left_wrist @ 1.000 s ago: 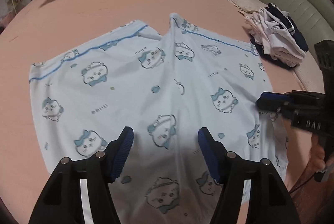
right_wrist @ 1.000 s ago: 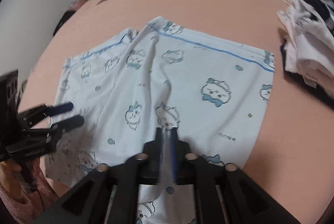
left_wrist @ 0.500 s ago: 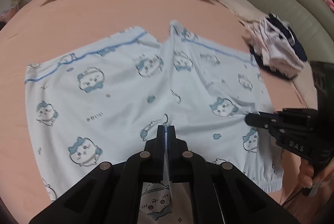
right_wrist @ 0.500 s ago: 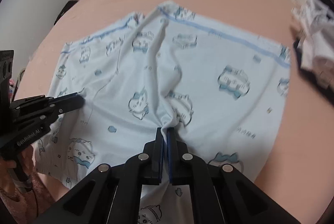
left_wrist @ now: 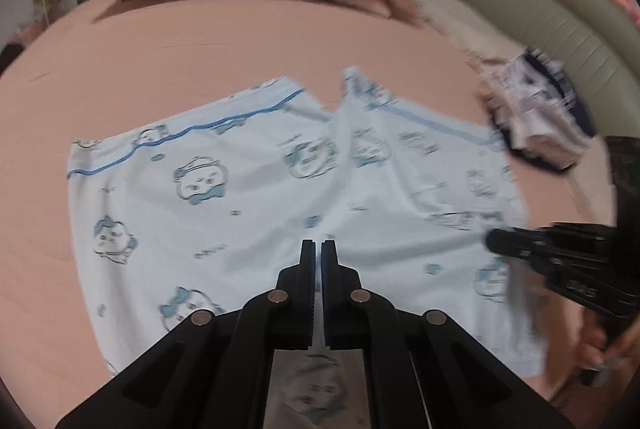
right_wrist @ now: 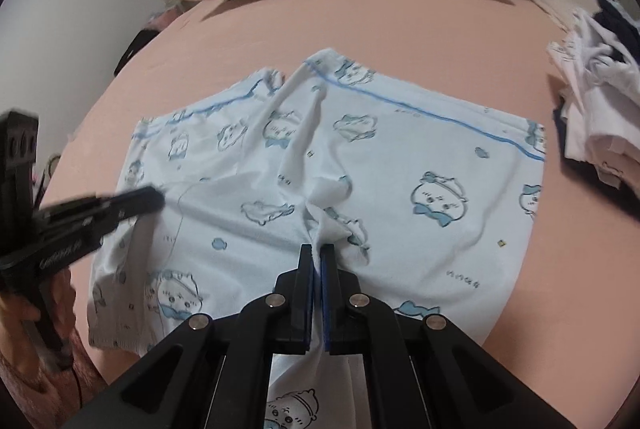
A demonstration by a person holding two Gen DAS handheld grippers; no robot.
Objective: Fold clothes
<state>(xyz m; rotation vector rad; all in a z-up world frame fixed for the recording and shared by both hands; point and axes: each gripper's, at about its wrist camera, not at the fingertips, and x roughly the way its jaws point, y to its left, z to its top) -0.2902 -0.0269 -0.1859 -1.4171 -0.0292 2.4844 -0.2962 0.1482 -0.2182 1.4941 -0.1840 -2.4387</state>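
You held both grippers low, left gripper (left_wrist: 318, 247) and right gripper (right_wrist: 318, 251) each pinching the shorts (right_wrist: 400, 165); the near hem was cut off.

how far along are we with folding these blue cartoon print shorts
Early stage. Done: the shorts lie spread flat on the pink bed, and a pile of other clothes sits to the right. In hand: the left gripper and right gripper are each shut on a pinch of fabric near the waistband. Left: no fold has been made yet.
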